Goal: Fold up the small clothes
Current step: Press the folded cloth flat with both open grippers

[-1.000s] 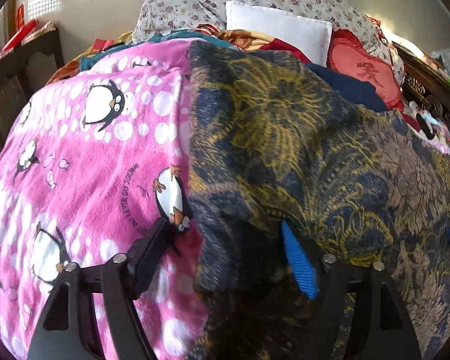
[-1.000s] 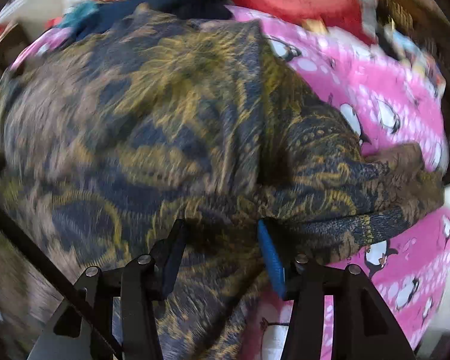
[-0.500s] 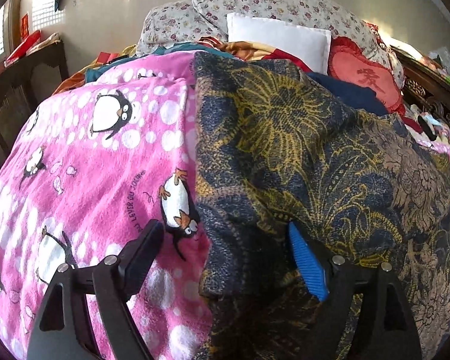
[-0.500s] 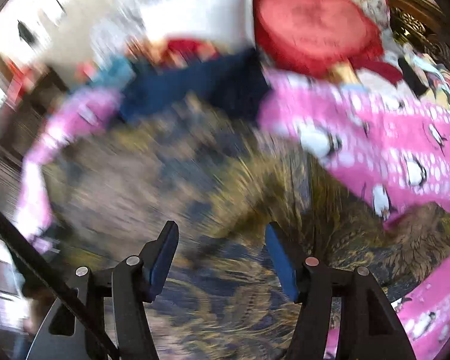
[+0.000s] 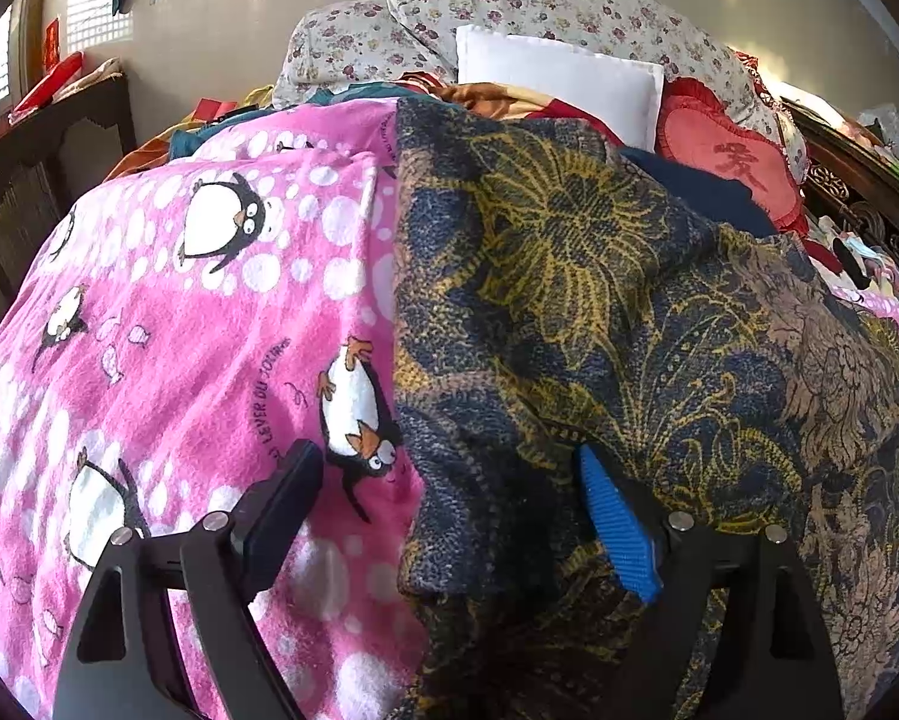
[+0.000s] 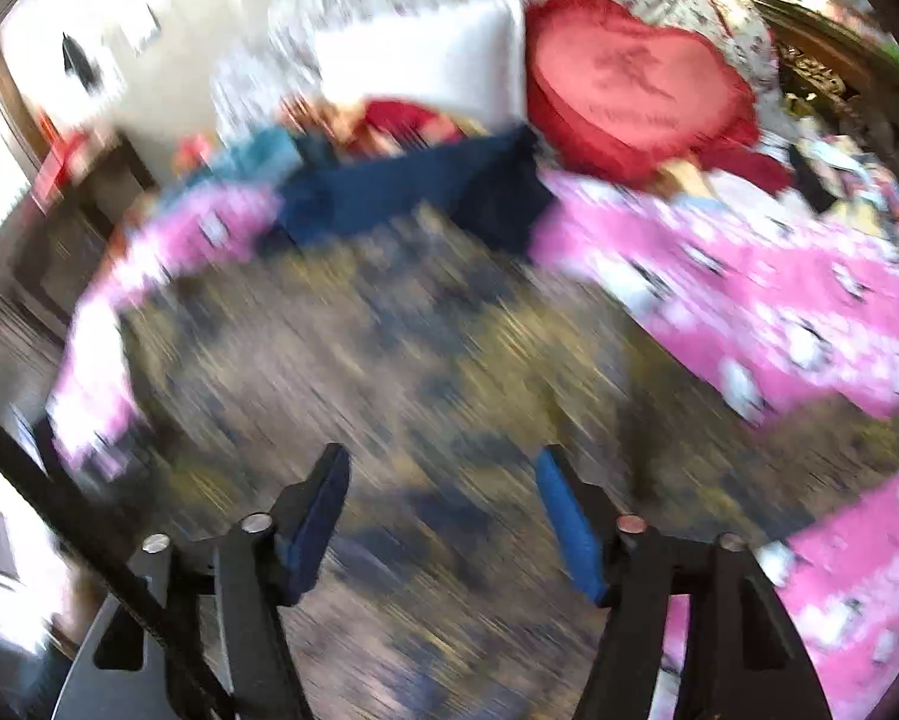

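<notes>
Left wrist view: my left gripper [image 5: 443,516] has its jaws opening wider than a second ago, straddling the folded edge of the garment [image 5: 599,300] on the blanket [image 5: 179,330], pads not pressing it.

Right wrist view, blurred: my right gripper [image 6: 440,516] has risen off the garment [image 6: 419,360], jaws opening, nothing between them; pillows [image 6: 629,84] now show.

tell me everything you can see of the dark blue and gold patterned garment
The patterned garment is dark blue woven-looking cloth with gold floral and leaf motifs, browner toward the right. It lies spread and rumpled on the pink penguin blanket, its left edge folded over into a thick straight hem.
</notes>
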Action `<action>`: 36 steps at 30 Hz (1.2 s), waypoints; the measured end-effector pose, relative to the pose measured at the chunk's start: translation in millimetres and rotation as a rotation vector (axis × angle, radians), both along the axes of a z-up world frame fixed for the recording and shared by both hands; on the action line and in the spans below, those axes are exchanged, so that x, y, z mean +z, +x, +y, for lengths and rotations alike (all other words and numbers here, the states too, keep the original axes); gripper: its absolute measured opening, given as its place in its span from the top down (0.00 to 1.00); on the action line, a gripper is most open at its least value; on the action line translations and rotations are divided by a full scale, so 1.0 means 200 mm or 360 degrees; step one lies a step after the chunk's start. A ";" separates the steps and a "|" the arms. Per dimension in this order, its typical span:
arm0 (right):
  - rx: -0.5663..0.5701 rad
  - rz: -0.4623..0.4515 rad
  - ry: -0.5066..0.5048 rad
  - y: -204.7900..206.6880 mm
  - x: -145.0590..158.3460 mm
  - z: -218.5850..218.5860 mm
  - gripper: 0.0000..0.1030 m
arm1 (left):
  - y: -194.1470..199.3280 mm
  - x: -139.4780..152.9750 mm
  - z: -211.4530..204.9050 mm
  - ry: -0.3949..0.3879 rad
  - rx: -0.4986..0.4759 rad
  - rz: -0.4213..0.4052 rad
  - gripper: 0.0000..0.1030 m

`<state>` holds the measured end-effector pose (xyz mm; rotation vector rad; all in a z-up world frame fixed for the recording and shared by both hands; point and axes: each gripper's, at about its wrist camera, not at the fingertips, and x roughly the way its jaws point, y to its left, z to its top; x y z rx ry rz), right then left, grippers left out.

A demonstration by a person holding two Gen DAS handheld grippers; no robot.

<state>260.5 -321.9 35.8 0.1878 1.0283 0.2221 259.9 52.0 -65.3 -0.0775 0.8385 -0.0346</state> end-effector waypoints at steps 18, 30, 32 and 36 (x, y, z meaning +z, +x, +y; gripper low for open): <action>-0.0072 -0.0086 -0.0123 -0.08 -0.04 0.17 0.21 | 0.01 0.00 -0.01 0.0012 0.0000 0.0008 0.15; -0.0159 -0.0016 -0.0142 -0.12 -0.17 0.03 0.21 | 0.01 -0.01 0.00 -0.0002 0.0000 0.0014 0.14; -0.0238 -0.0100 -0.0167 -0.18 -0.02 -0.13 0.20 | 0.00 -0.01 0.00 -0.0009 0.0000 0.0011 0.13; -0.0447 -0.0091 -0.0268 -0.29 0.13 -0.63 0.18 | -0.03 0.03 -0.04 0.0074 0.0022 -0.0039 0.13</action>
